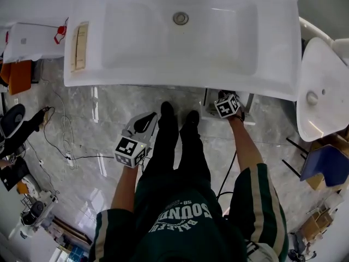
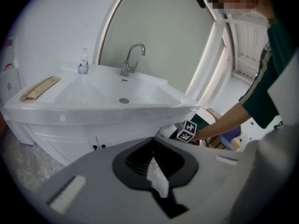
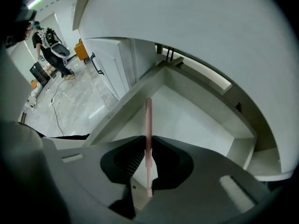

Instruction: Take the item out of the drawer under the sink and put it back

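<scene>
Pink stick pinched in my right gripper [image 3: 148, 146], above the open drawer [image 3: 191, 120].
My right jaws are closed tight on the thin pink stick [image 3: 148, 115], whose tip points ahead into the white drawer under the sink [image 3: 196, 36]; my left gripper [image 2: 152, 158] is closed and empty.

tan slatted mat [image 1: 80, 46] at 10 o'clock, black cables [image 1: 87, 158] on marble floor [image 1: 109, 119] at 8 o'clock, separate white basin [image 1: 322, 89] at 3 o'clock

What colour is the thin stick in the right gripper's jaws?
The stick is pale pink, clearest in the right gripper view.
</scene>
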`<state>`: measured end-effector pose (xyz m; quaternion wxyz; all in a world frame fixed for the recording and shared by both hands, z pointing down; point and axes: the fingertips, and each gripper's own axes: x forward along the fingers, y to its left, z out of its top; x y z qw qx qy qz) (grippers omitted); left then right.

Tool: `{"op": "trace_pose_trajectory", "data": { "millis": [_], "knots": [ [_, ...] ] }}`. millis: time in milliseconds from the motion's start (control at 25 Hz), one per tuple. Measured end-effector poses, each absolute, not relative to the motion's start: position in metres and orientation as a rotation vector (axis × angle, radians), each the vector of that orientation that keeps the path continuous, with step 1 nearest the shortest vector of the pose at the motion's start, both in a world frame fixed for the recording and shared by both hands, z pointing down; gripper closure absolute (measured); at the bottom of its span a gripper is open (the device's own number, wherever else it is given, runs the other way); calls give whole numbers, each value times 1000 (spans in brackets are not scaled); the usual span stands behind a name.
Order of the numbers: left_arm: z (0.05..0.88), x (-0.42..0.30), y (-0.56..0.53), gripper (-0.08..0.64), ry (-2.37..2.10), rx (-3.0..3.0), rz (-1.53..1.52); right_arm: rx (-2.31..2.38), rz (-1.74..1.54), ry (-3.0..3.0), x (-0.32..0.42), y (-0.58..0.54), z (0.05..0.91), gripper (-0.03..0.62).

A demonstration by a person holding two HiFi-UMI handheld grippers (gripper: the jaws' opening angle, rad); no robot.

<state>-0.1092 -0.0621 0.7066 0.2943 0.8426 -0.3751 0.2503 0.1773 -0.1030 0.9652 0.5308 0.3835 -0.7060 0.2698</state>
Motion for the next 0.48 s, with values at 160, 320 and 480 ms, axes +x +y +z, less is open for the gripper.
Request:
{"op": "trace_pose_trajectory", "data": {
  "millis": [160, 320, 480],
  "knots": [
    [711, -109, -57, 510, -988, 2242, 676, 925, 694, -1689, 172, -103, 973, 541],
    [712, -108, -56, 510, -994, 2240, 666, 920, 718, -1671, 172, -100, 983, 541],
    [713, -109, -53, 509, -996, 2233, 661, 886, 729, -1663, 167, -95, 988, 541]
  ]
}}
